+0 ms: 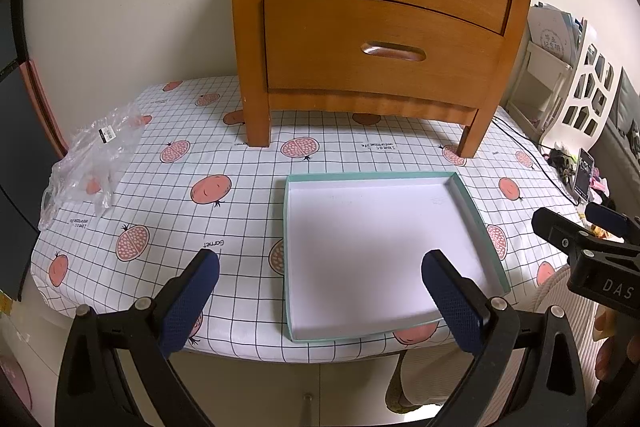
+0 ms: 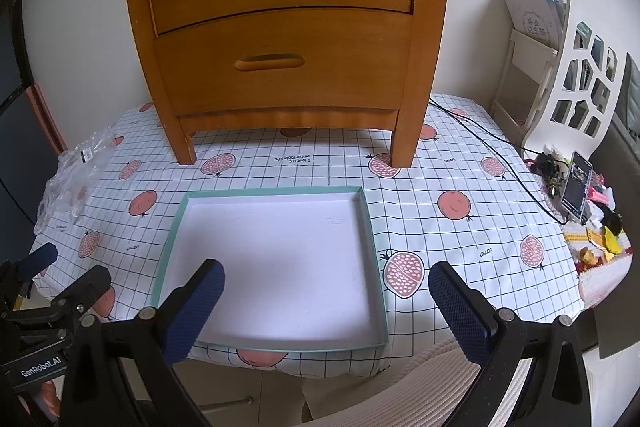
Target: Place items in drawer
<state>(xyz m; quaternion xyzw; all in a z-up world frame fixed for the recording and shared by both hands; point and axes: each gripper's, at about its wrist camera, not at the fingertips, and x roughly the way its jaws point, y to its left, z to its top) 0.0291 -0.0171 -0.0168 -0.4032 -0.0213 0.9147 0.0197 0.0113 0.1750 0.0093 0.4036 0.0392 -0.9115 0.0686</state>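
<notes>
Both grippers, left gripper (image 1: 320, 267) and right gripper (image 2: 326, 277), hang spread wide and empty at the table's near edge, with the shallow box (image 2: 276, 259) right ahead and the closed drawers (image 2: 280, 63) beyond it.

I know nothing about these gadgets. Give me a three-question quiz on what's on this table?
1. True or false: both drawers of the wooden cabinet are shut.
2. What lies inside the shallow box: A) toys B) nothing C) fruit?
3. What are the left gripper and right gripper holding?

Key: 1 true; 2 B; 3 nothing, both are open.
</notes>
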